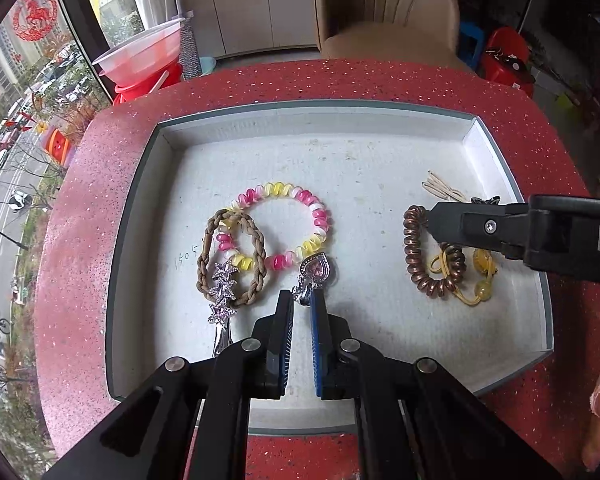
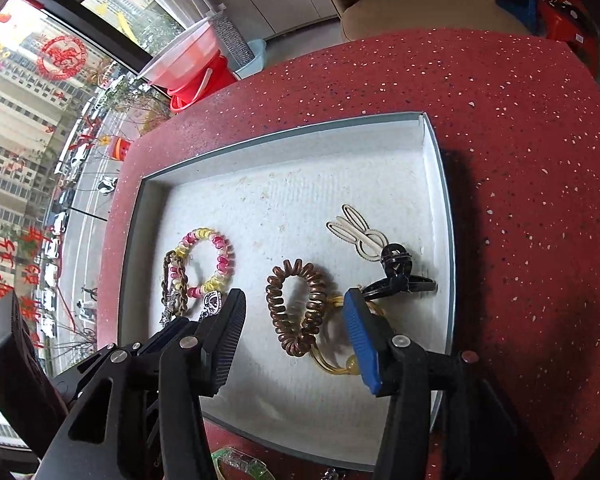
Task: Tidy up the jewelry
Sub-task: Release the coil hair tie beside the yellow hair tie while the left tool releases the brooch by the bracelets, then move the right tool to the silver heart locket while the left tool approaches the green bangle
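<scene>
Grey tray point(image 1: 500, 168) far half: bare floor.
Left gripper point(image 1: 302, 300): your jaws clamp heart clip point(image 1: 316, 272).
Right gripper point(image 2: 296, 320): your jaws parted, empty, astride brown coil tie point(image 2: 296, 308).

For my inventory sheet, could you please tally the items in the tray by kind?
Coil hair ties: 2 (pink-yellow, brown)
Braided band: 1
Yellow beaded elastic: 1
Sparkly clips: 2 (star, heart)
Rabbit clip: 1
Black claw clip: 1
Total: 8

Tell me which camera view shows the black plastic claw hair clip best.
The right wrist view: the black plastic claw hair clip lies whole beside the cream rabbit-shaped clip. In the left wrist view the right gripper hides all but its tip.
</scene>
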A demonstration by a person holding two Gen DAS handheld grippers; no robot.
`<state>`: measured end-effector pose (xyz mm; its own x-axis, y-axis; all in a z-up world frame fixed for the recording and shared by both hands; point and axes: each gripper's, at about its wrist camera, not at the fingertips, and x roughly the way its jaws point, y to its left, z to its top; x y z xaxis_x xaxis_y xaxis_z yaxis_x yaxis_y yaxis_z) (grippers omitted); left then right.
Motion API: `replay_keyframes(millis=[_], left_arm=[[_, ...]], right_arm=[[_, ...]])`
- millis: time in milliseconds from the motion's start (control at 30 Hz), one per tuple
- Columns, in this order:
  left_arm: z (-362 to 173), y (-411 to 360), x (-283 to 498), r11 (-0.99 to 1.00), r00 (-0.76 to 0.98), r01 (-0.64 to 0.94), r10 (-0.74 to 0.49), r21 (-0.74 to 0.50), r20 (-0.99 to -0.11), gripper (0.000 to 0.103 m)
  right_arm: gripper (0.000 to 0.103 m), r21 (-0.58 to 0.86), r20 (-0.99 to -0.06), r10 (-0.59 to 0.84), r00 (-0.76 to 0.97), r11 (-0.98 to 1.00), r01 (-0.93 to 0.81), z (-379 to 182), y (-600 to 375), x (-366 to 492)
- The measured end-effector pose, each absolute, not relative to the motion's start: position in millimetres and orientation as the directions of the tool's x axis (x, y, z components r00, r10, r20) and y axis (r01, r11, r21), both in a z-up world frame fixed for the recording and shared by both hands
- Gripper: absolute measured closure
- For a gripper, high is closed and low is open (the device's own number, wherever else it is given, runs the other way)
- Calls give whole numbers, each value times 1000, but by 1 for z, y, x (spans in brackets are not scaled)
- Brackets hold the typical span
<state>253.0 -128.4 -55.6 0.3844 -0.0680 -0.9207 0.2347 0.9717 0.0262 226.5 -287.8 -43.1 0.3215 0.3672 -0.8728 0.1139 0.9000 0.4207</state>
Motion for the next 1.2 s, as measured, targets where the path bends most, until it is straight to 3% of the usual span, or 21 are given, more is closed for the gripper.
replay_keyframes(millis=[733, 767, 800, 833, 1133, 1200], left_arm=[[-37, -114, 248, 973, 418, 229, -93, 6, -904, 75], [-37, -113, 248, 973, 415, 230, -93, 5, -905, 66], [-36, -111, 249, 974, 414, 228, -93, 4, -906, 21], [-33, -109, 246, 977, 429, 214, -85, 10, -899, 0], [-9, -96, 230, 982, 489, 189, -77, 19, -869, 0], [-9, -89, 226, 986, 483, 165, -48, 37, -874, 0]], right_arm=[[48, 432, -862, 331, 384, 876, 214, -18, -313, 171], [48, 431, -862, 330, 384, 876, 216, -18, -313, 169], [48, 431, -862, 328, 386, 876, 218, -17, -312, 168], [48, 431, -862, 328, 387, 876, 218, -16, -313, 165], [39, 443, -848, 335, 410, 873, 204, -6, -307, 145], [17, 449, -839, 341, 423, 874, 186, -2, -304, 139]])
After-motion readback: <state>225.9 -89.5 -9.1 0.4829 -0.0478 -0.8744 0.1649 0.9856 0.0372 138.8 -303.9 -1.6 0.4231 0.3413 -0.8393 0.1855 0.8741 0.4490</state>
